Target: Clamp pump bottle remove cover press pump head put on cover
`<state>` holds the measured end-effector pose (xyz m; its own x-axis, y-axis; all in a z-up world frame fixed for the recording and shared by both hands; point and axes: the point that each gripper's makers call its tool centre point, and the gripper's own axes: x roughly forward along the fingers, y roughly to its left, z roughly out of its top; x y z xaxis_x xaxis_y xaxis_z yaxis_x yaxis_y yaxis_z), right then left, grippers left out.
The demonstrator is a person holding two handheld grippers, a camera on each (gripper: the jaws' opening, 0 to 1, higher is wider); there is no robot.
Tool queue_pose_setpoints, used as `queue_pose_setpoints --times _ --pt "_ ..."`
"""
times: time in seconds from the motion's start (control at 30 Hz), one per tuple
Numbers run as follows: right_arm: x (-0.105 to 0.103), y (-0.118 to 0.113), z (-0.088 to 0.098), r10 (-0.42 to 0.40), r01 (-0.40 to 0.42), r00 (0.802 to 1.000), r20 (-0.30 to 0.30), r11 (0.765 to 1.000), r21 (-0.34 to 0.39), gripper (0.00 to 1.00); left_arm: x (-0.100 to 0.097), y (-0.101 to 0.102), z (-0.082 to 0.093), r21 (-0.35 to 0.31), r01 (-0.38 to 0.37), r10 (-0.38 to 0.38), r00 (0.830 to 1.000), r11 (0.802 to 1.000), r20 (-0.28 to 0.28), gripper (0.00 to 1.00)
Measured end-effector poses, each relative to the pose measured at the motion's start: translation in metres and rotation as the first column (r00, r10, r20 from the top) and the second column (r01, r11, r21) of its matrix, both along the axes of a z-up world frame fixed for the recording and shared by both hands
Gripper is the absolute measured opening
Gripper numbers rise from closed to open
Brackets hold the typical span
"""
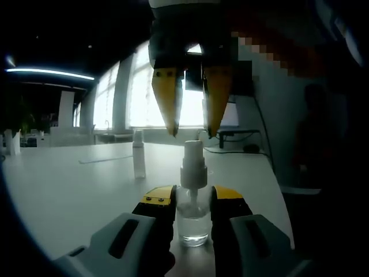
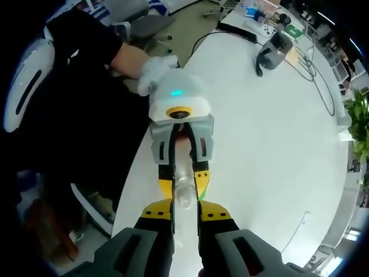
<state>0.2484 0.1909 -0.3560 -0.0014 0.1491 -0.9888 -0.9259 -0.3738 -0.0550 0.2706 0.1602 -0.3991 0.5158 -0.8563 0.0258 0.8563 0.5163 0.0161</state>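
The clear pump bottle [image 1: 192, 222] stands upright on the white table [image 1: 75, 190], and my left gripper [image 1: 193, 199] is shut on its body. Its white pump head [image 1: 193, 166] is bare and sticks up above the jaws. My right gripper [image 1: 192, 134] hangs straight above the pump head, fingers pointing down, open with nothing between them and a small gap to the head. The clear cover [image 1: 139, 153] stands upright on the table to the left, behind the bottle. In the right gripper view, my right gripper [image 2: 185, 208] looks down on the bottle [image 2: 184, 193] held in the left gripper [image 2: 184, 183].
The table's edge [image 2: 130, 173] runs close beside the bottle, with the person's dark clothing and a gloved hand [image 2: 157, 70] beyond it. A dark device with a cable [image 2: 274, 49] lies at the table's far end. A plant [image 2: 360, 121] stands at the right side.
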Motion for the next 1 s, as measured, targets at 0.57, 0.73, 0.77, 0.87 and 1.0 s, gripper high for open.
queue_pose_setpoints --times 0.57,0.73,0.77,0.87,1.0 --pt "-0.008 0.000 0.012 -0.053 0.058 0.998 -0.042 0.987 0.150 0.12 0.000 0.000 0.000 0.001 -0.002 0.002 1.000 1.000 -0.001 0.15" --pt "-0.009 0.005 0.018 -0.076 0.088 0.995 -0.062 0.969 0.233 0.12 0.000 0.001 -0.001 0.001 -0.001 0.001 1.000 1.000 -0.002 0.15" --pt "-0.008 0.005 0.020 -0.080 0.093 0.995 -0.060 0.963 0.253 0.12 0.001 0.001 -0.001 0.001 -0.002 0.002 1.000 1.000 -0.002 0.15" --pt "-0.006 0.004 0.020 -0.096 0.108 0.994 -0.057 0.952 0.288 0.12 0.001 0.001 -0.001 0.002 -0.002 0.002 1.000 1.000 -0.002 0.15" --pt "-0.005 0.001 0.019 -0.116 0.131 0.991 -0.065 0.938 0.321 0.11 0.000 0.001 -0.001 0.003 -0.002 0.002 1.000 1.000 -0.002 0.15"
